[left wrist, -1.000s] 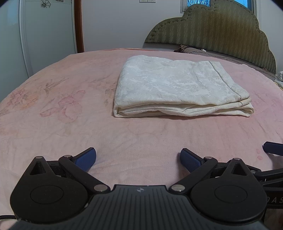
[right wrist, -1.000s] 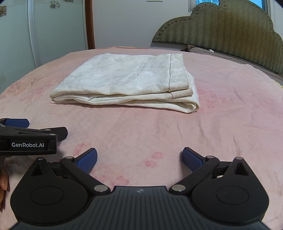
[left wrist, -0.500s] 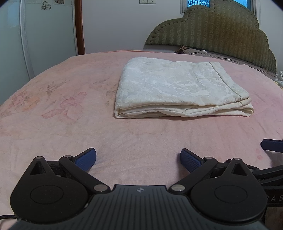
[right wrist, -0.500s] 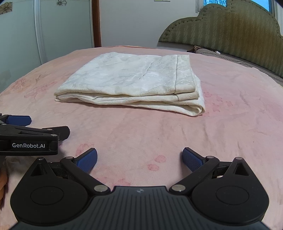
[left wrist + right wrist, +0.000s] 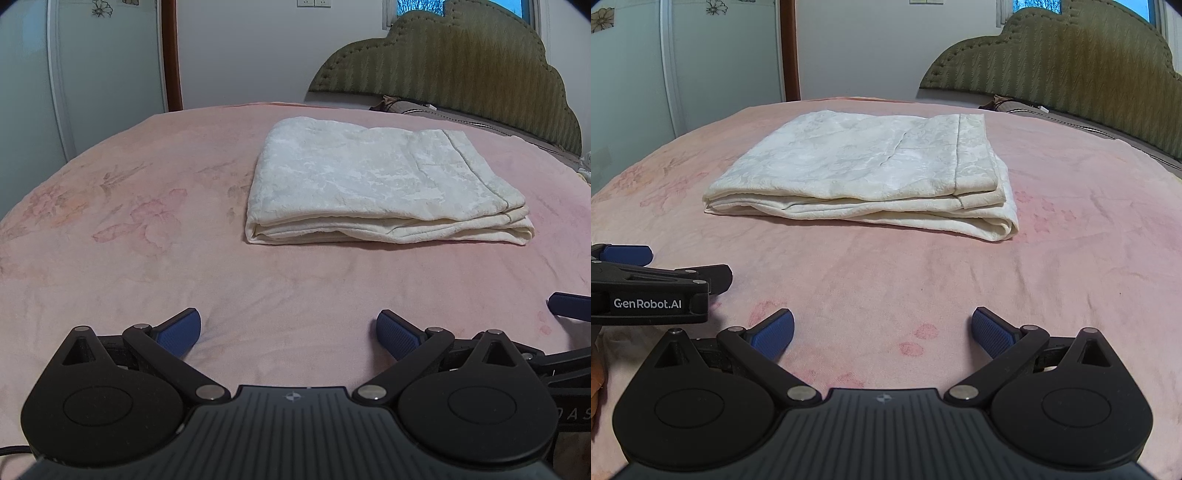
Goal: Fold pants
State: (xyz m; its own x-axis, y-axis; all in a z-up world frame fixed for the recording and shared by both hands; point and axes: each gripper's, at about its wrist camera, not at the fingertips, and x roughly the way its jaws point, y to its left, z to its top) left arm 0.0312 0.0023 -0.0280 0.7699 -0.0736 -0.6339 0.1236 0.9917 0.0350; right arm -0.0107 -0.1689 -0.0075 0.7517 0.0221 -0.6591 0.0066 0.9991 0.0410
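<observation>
The cream pants [image 5: 384,192] sit folded in a neat stack mid-bed [image 5: 147,266], well clear of both tools. Left claw [image 5: 289,332] and right claw [image 5: 882,334] hover spread and empty, which suggests the folding is done.

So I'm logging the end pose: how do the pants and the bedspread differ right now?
The pants are cream and plain; the bedspread is pink with faded flowers. The pants are folded into a stacked rectangle; the bedspread lies spread out in one layer. Both look soft, and neither touches the left gripper or right gripper, both open.
</observation>
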